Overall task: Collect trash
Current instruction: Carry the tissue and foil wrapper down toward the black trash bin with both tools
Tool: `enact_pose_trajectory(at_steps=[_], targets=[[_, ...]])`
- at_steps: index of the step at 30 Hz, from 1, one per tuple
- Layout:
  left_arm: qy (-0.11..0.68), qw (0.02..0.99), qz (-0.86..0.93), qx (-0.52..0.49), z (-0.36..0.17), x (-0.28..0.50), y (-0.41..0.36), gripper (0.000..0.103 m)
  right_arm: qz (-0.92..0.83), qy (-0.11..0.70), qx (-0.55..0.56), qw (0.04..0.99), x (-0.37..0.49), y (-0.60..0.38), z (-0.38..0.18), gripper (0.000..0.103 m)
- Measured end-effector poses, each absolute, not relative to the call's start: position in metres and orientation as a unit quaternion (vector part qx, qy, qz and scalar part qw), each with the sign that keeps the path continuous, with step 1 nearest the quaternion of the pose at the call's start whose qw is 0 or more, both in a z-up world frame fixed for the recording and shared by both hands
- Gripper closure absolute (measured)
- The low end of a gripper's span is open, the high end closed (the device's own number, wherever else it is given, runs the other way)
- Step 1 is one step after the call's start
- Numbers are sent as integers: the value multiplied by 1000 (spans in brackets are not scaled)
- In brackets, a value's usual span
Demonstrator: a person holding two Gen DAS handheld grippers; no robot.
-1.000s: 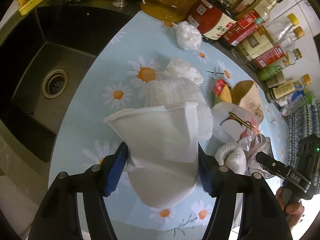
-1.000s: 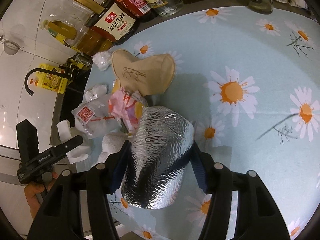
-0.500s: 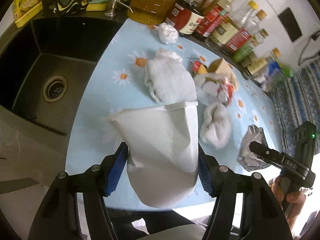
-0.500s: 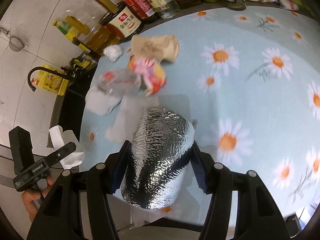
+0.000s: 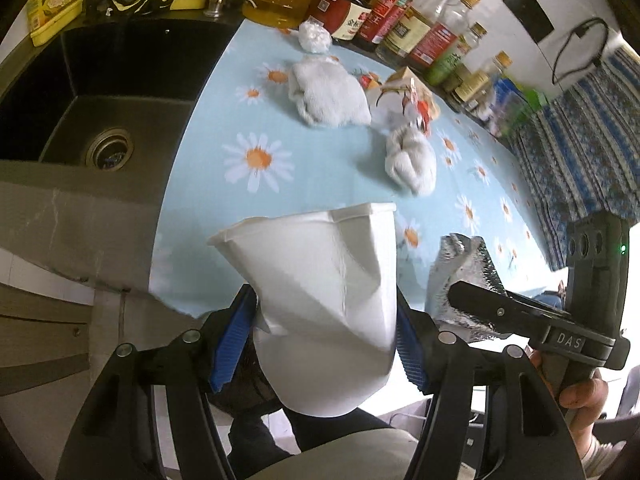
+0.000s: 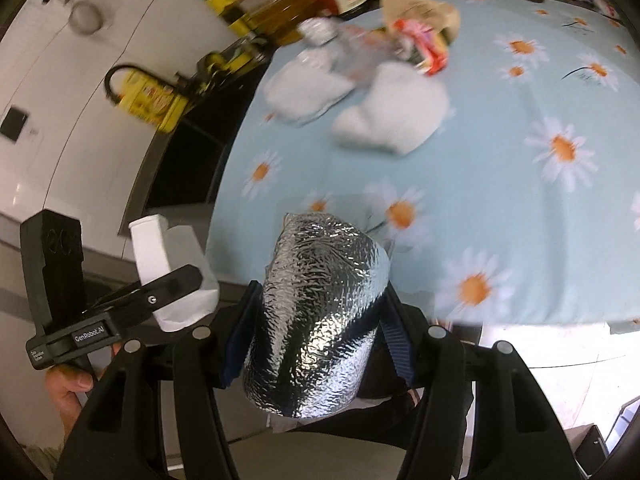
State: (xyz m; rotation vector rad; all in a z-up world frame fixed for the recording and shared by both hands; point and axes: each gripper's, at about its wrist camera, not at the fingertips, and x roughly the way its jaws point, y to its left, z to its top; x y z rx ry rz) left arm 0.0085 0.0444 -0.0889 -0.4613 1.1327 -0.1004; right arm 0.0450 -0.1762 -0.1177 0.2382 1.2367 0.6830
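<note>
Left hold: my left gripper [image 5: 326, 344] has its jaws clamped on a crumpled white paper cup [image 5: 320, 304], lifted over the near edge of the table [image 5: 320, 184].
Right hold: my right gripper [image 6: 316, 344] has its jaws pressed on a crushed silver foil pouch [image 6: 320, 308], also lifted at the table's near edge.
Done, as I judge it: two pieces of trash are picked up and in hand; neither is dropped anywhere yet, and I see no bin in either view.
Left to do: two white wads [image 5: 332, 94] [image 5: 412, 160] lie near the middle of the table; beside them, toward the bottles, sits a clump of wrappers with a brown paper piece [image 5: 404, 80]; a small crumpled white ball [image 5: 315, 36] lies at the table's far edge, just by the bottles.
Surface: the table wears a pale blue cloth printed with daisies.
Room: a dark sink [image 5: 100, 120] adjoins the table on its left; a row of oil and sauce bottles [image 5: 400, 28] lines its far edge under white wall tile; a blue striped cloth [image 5: 580, 152] hangs past its right end.
Below: the person's legs show under both grippers.
</note>
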Motion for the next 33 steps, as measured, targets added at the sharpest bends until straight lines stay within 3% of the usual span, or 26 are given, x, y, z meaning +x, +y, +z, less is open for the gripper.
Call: enact_pose_trajectory(at_steps=[13,33], targets=[[570,792,-62,-209,-134,-48,42,40,335,595,66,727,-6,-144,-159,44],[655,738,-37,-158,-272,-71,35,40,240,680,80,688,-10,-140,-308,44]])
